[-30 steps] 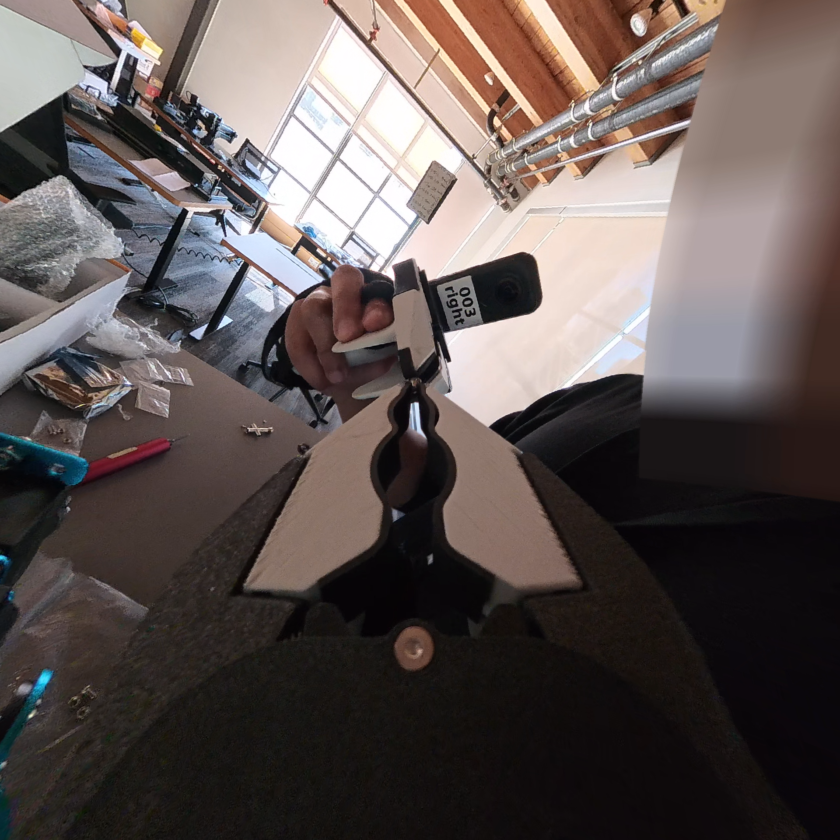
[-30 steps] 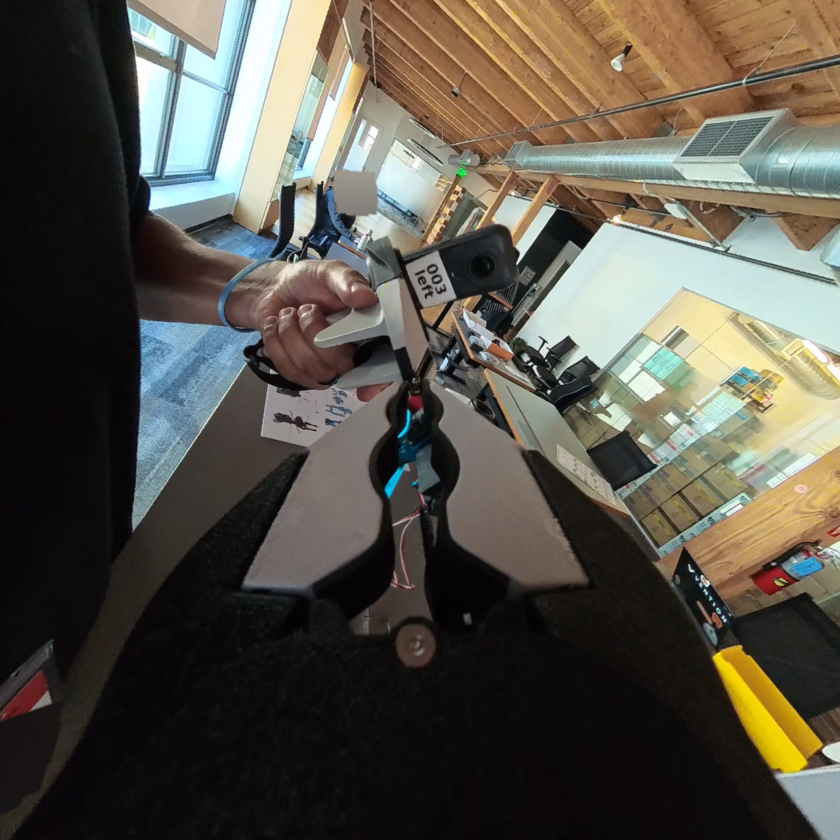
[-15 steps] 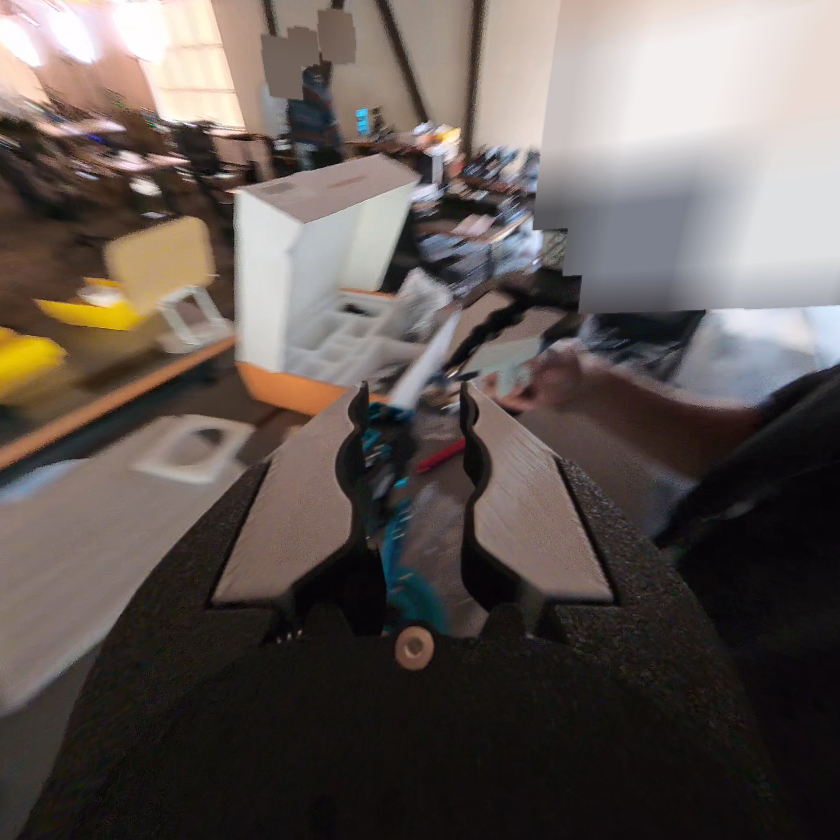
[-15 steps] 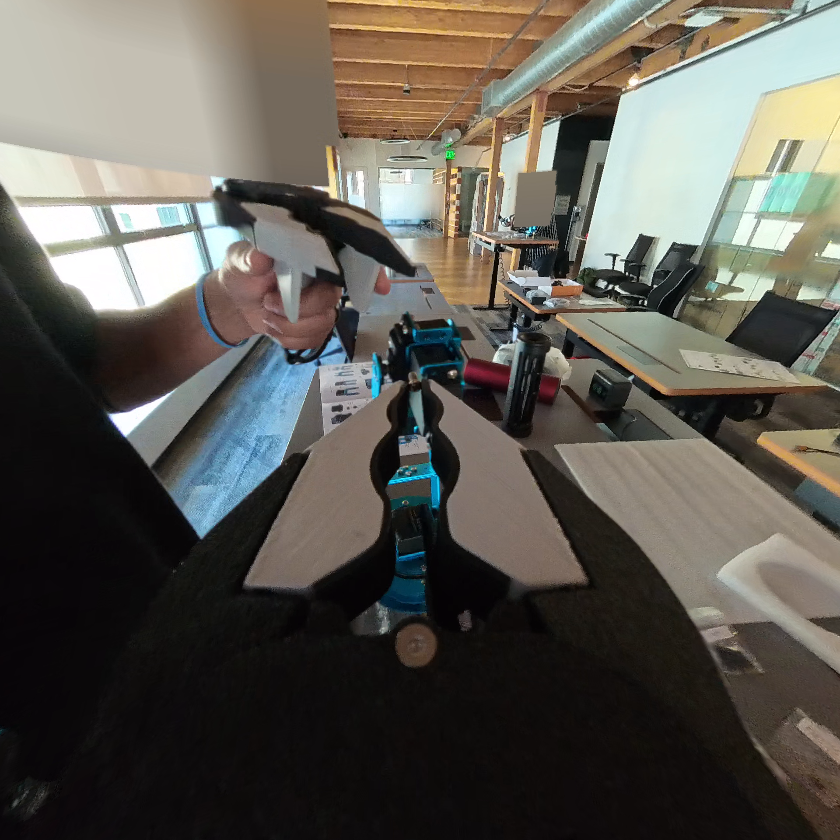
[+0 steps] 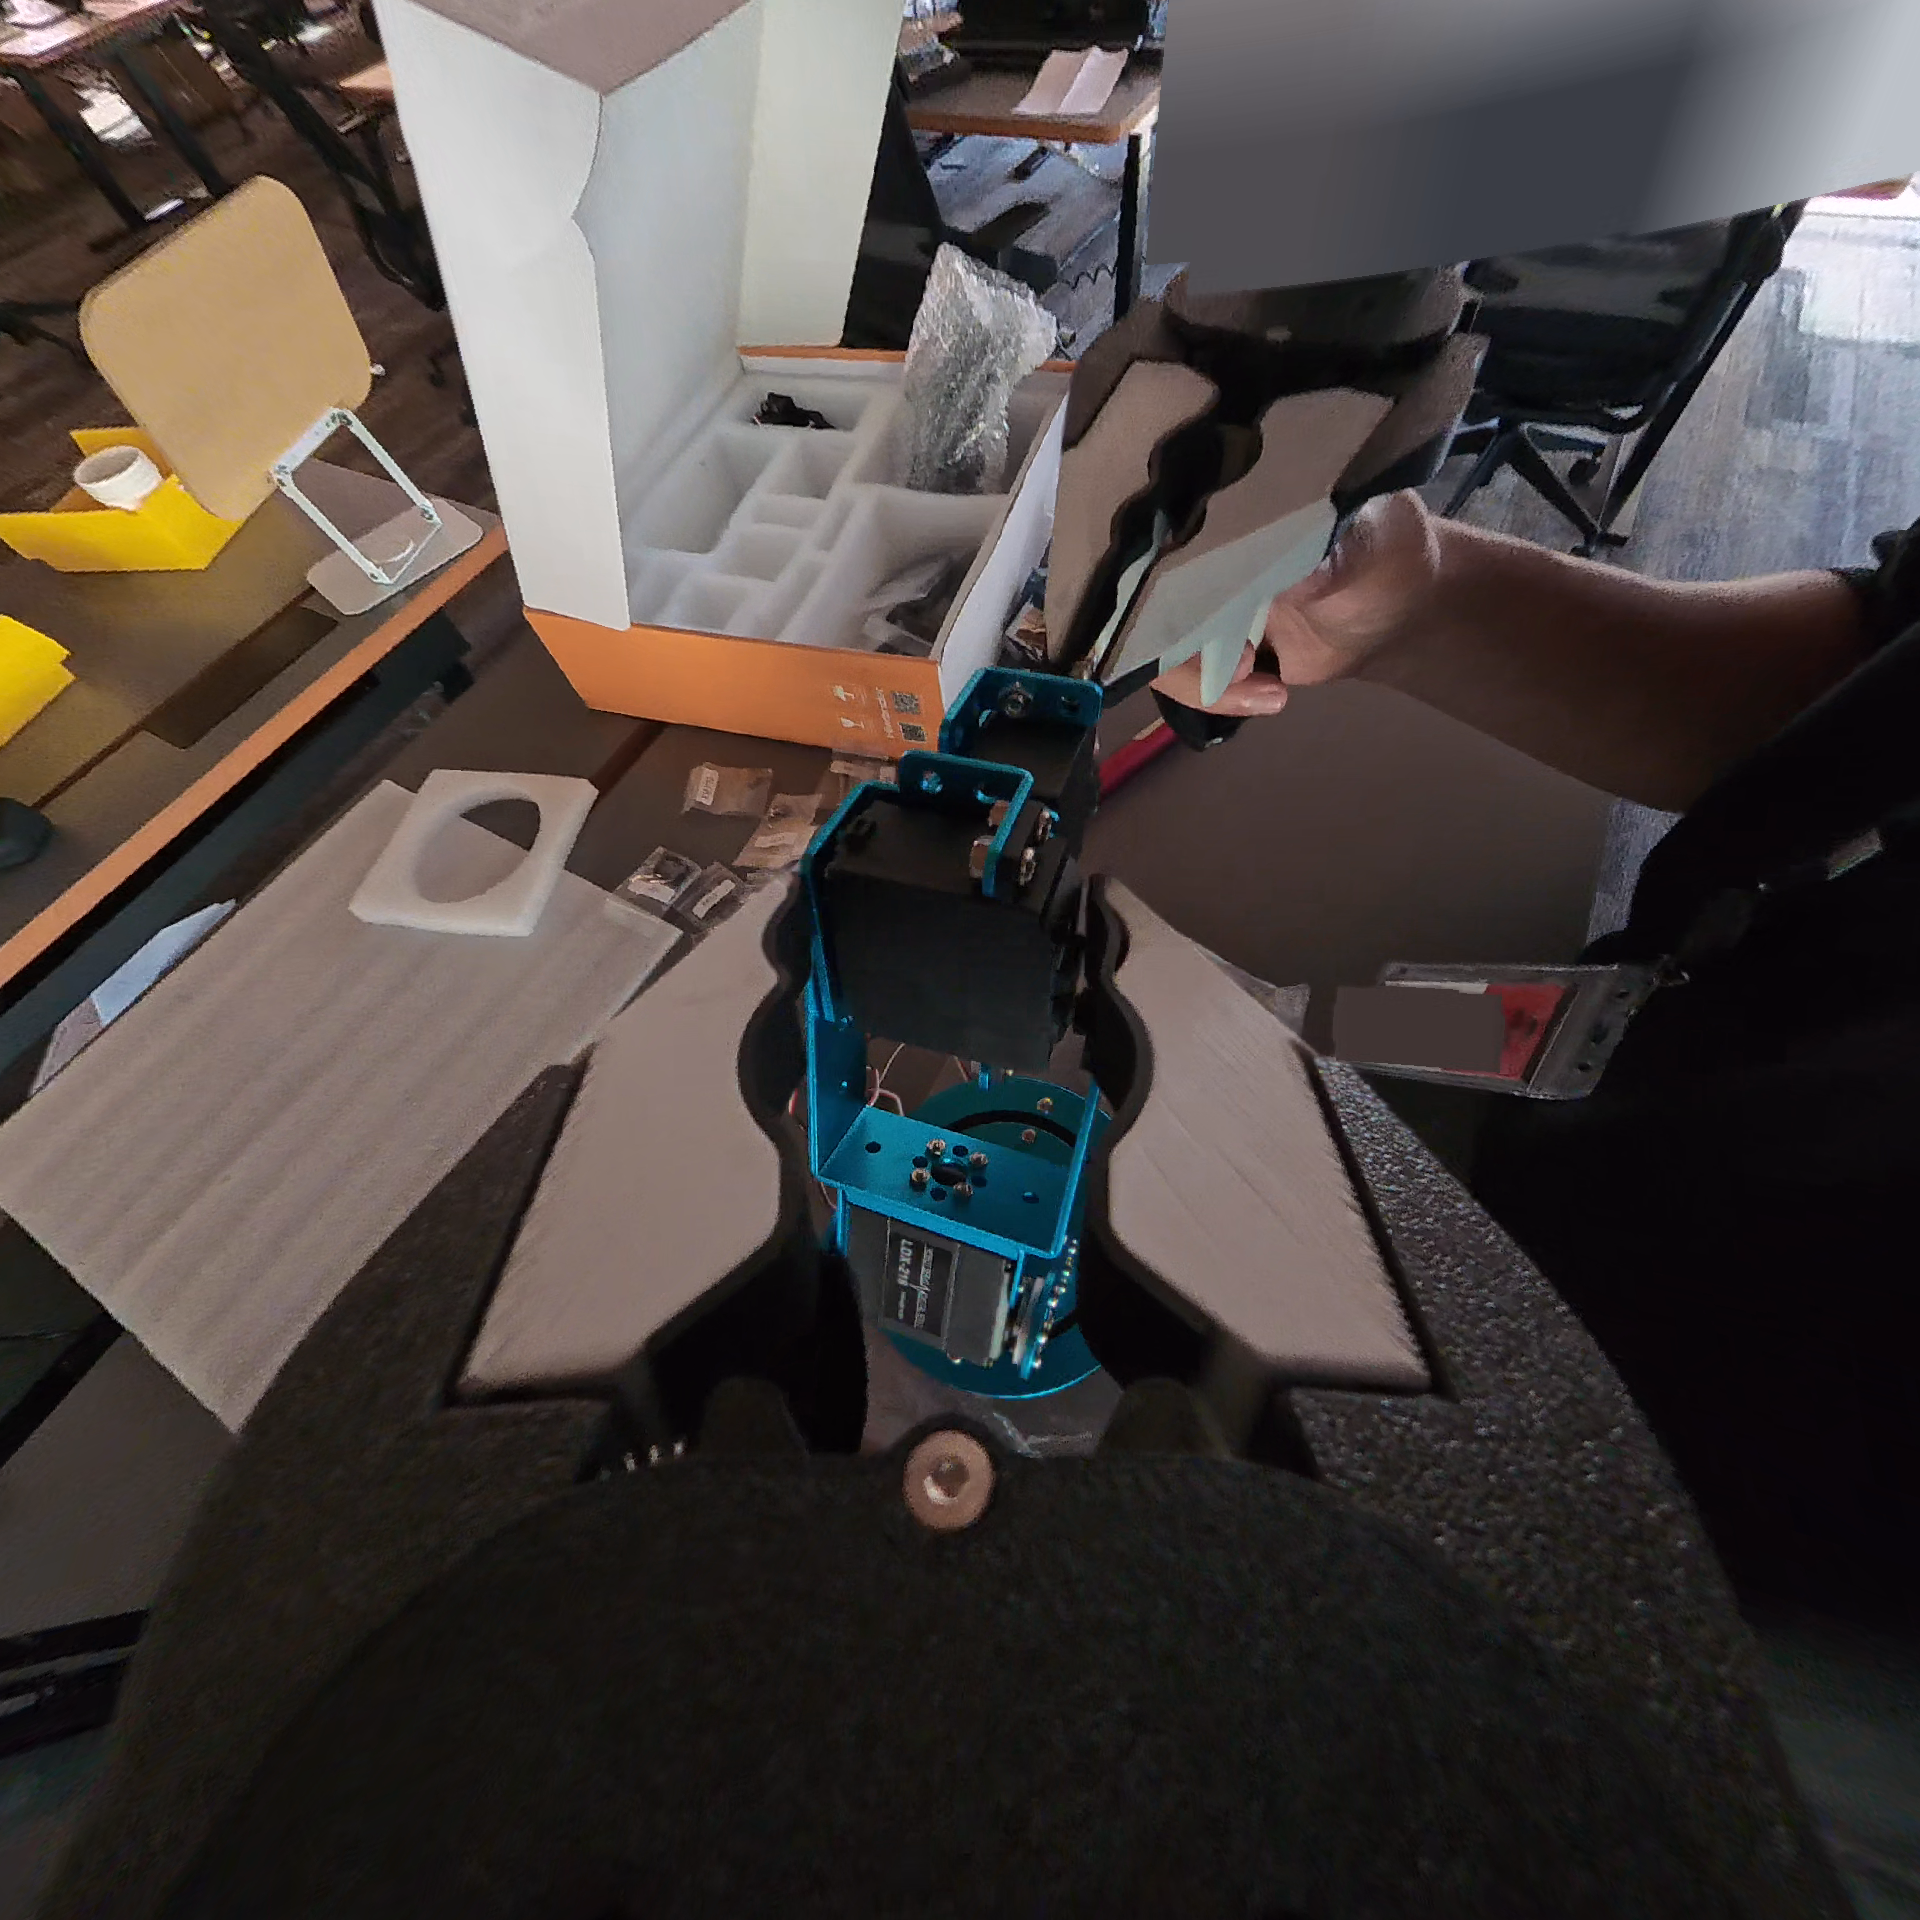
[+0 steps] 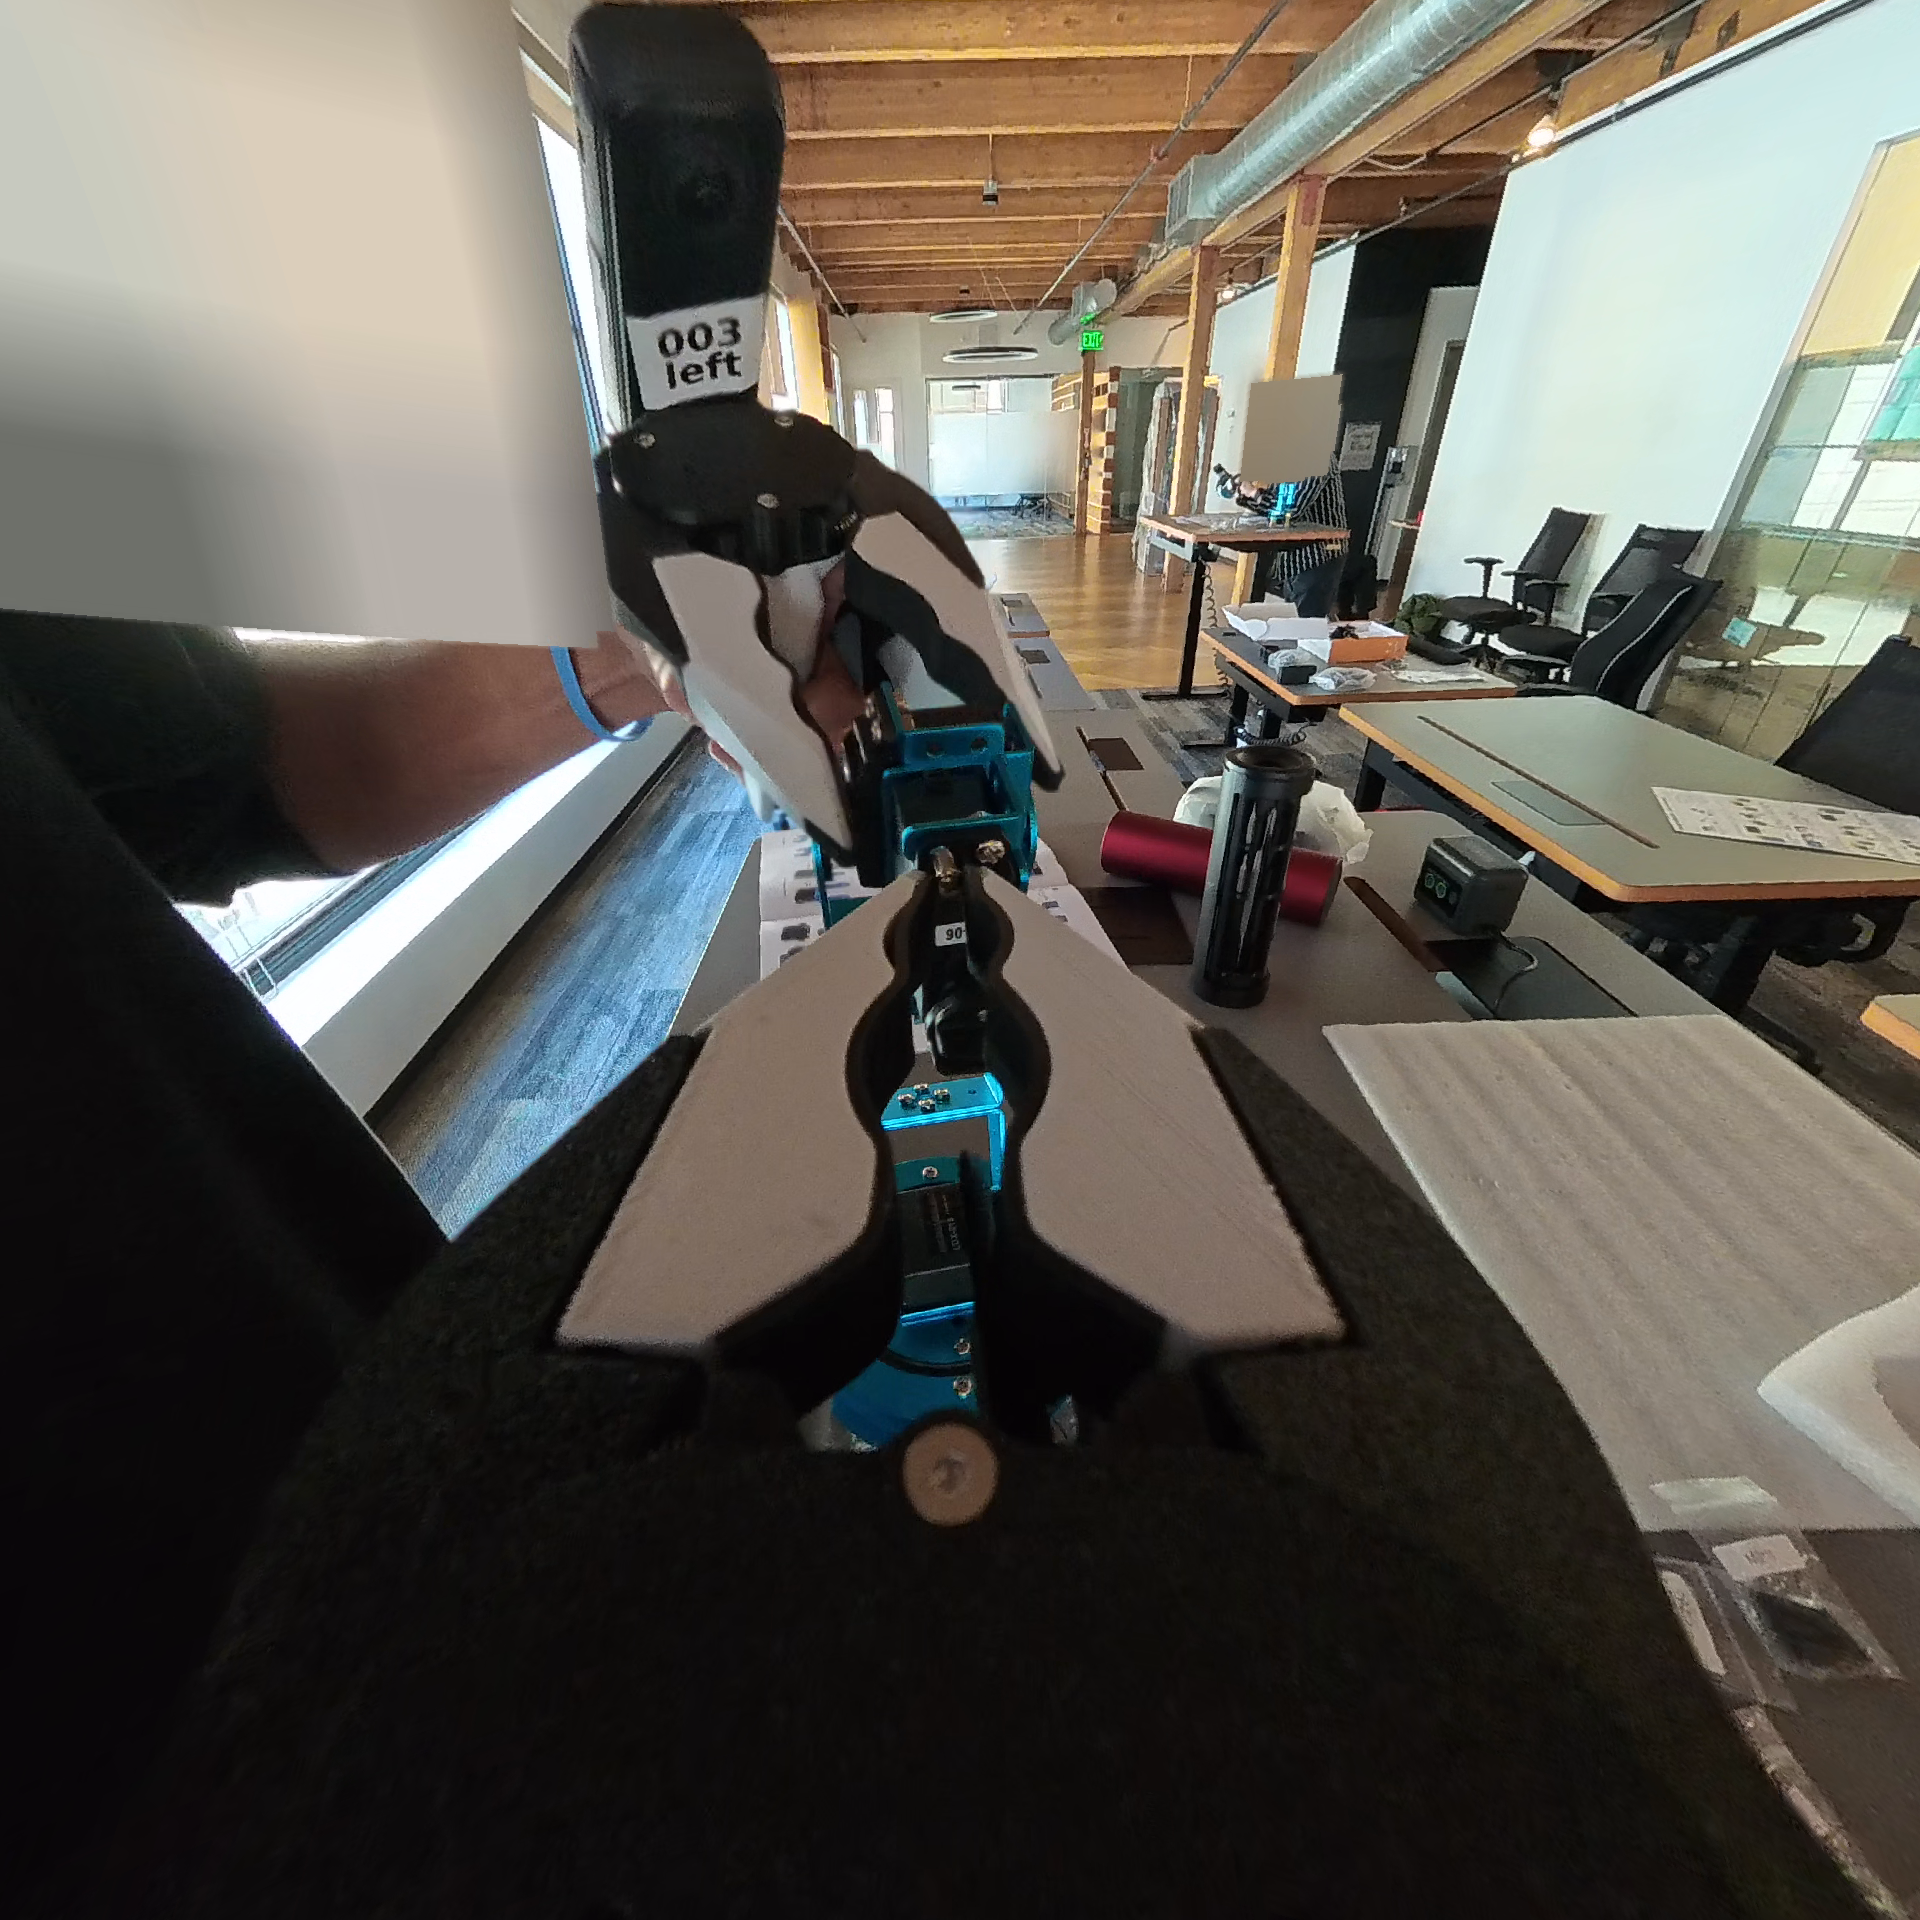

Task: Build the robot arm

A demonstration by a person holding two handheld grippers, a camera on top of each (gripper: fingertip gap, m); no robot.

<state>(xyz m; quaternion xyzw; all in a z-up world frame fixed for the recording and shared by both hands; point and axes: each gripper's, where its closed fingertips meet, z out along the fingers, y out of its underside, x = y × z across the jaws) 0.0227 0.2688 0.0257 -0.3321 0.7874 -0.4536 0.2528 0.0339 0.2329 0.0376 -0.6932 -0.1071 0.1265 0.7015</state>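
Note:
A small blue metal robot arm (image 5: 940, 1169) with black servos stands on a round blue base on the brown table. My left gripper (image 5: 940, 914) is open, with its fingers on either side of the arm's upper black servo (image 5: 935, 956), close to its sides. It also shows in the right wrist view (image 6: 940, 810), straddling the top bracket. My right gripper (image 6: 951, 883) is shut, with its tips at the screw heads on the top blue bracket (image 6: 966, 774). I cannot tell if it pinches anything. It shows in the left wrist view (image 5: 1086, 665) at that bracket.
An open white box with foam compartments (image 5: 727, 499) stands behind the arm. A white foam sheet (image 5: 312, 1060), a foam piece with a hole (image 5: 384, 883) and small parts bags (image 5: 727, 800) lie left. A red cylinder (image 6: 1153, 852) and a black tube (image 6: 1247, 873) stand beyond. The tips of one gripper are about 5 centimeters away from the tips of the other.
Both grippers swung down from facing each other to the blue arm. The left gripper opened and now straddles the upper servo. The right gripper stayed shut and moved to the top bracket.

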